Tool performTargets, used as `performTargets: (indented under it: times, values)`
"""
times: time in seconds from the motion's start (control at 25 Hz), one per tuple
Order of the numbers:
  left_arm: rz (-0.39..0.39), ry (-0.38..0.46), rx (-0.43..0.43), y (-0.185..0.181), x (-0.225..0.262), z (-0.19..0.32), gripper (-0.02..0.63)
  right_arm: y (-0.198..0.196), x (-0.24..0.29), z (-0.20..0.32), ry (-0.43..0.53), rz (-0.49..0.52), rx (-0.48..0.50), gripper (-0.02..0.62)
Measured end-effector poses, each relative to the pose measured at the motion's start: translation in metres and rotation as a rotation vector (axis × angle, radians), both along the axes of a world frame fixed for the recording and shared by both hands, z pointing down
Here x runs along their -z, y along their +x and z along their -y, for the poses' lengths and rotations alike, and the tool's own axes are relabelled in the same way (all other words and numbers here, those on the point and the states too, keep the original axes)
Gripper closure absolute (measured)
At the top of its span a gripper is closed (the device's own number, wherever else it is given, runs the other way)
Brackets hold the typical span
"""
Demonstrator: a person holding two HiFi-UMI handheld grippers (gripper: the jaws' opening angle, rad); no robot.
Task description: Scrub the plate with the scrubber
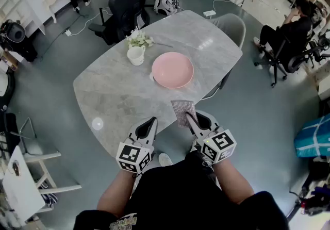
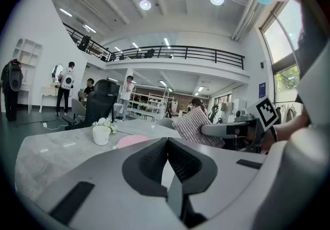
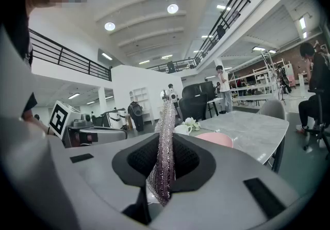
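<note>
Head view looks steeply down; both low gripper views share the table [image 1: 113, 95] and plate [image 1: 172, 70]

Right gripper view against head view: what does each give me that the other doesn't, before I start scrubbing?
Only the right gripper view: the right gripper's jaws pinched shut on the scrubber, which is seen edge-on.
Only the head view: the scrubber's flat face, the whole round plate lying apart from the scrubber, and the full outline of the table.
Both: scrubber, plate, cup, table and left gripper.
</note>
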State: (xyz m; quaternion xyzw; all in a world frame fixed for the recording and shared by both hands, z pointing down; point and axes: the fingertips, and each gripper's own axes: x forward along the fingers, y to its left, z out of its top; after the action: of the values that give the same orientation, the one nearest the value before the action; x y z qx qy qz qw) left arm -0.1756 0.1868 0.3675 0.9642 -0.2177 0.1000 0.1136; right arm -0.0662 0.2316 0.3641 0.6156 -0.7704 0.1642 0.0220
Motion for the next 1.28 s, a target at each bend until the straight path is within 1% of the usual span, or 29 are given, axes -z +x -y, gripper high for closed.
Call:
performTargets:
  times: [0.6,0.88,1.08,1.28]
  values:
    - [-0.003,-0.002,-0.008,0.001,-0.001,0.000,0.589,0.005,0.000,0.001,0.011,0.016,-0.024,0.522]
    - [0.000,-0.003,-0.013,-0.004,-0.005,0.005,0.589,0.002,-0.003,0.006,0.007,0.015,-0.024,0.522]
    - [0.012,-0.010,0.011,-0.007,-0.008,0.014,0.589,0.003,-0.004,0.016,0.003,0.012,-0.014,0.521]
    - [0.027,-0.023,0.027,0.005,-0.013,0.024,0.589,0.018,-0.007,0.029,-0.003,0.016,-0.001,0.522]
